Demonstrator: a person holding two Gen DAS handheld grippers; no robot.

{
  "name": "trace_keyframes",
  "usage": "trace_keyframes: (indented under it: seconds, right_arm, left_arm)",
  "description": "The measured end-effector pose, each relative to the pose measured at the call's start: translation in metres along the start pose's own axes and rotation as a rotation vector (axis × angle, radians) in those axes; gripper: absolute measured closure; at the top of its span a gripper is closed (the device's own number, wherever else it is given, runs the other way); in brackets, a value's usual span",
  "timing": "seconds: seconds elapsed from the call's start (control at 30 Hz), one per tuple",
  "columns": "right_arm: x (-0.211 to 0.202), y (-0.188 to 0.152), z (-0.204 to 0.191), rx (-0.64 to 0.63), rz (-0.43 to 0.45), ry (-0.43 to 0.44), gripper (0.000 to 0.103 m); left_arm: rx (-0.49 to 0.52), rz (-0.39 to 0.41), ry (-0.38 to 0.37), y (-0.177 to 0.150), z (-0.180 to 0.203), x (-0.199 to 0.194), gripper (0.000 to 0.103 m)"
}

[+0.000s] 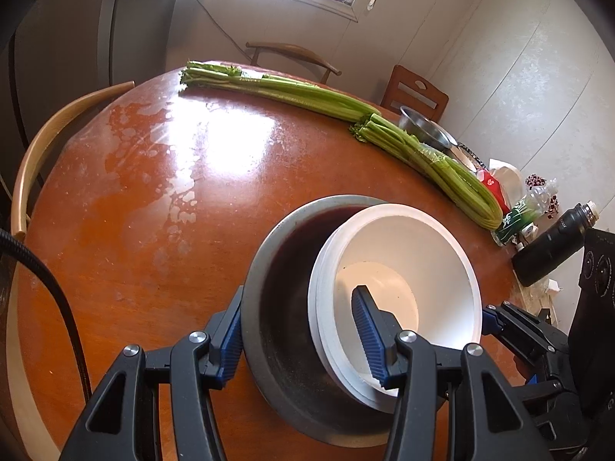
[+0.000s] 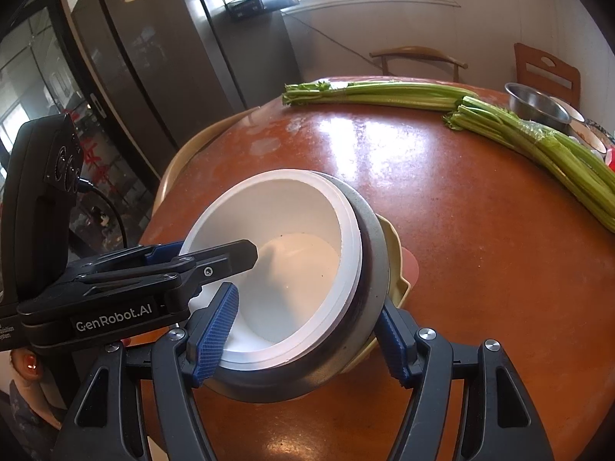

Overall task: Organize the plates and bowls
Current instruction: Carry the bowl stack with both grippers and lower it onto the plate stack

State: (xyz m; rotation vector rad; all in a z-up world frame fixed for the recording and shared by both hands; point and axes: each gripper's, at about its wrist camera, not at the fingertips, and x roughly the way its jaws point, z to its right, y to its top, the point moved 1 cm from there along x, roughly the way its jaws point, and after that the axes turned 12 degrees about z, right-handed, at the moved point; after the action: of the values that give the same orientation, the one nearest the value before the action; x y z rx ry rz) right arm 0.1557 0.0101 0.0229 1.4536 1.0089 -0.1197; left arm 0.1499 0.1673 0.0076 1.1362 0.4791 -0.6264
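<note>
Both grippers are gripping the nested bowls: the left gripper (image 1: 303, 330) is clamping the grey bowl (image 1: 284, 307) with the white bowls (image 1: 403, 269), the right gripper (image 2: 307, 330) likewise, at the table's (image 1: 153, 192) 6 o'clock edge.
</note>
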Motion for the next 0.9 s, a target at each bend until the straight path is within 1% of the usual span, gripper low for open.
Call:
trace_keyframes:
  seconds: [0.27,0.67,0.9]
  right_arm:
    - [0.004,-0.002,0.006,0.000,-0.001,-0.004,0.032]
    - [0.005,-0.006,0.004,-0.014,0.004,-0.019,0.032]
    - [0.006,-0.007,0.005,-0.031,0.015,-0.044,0.032]
  left_arm:
    - [0.017,-0.003,0.009,0.000,0.004,0.009,0.051]
    - [0.020,-0.013,0.022,-0.003,0.004,0.015,0.051]
    - [0.035,-0.004,0.041,-0.005,0.005,0.016,0.051]
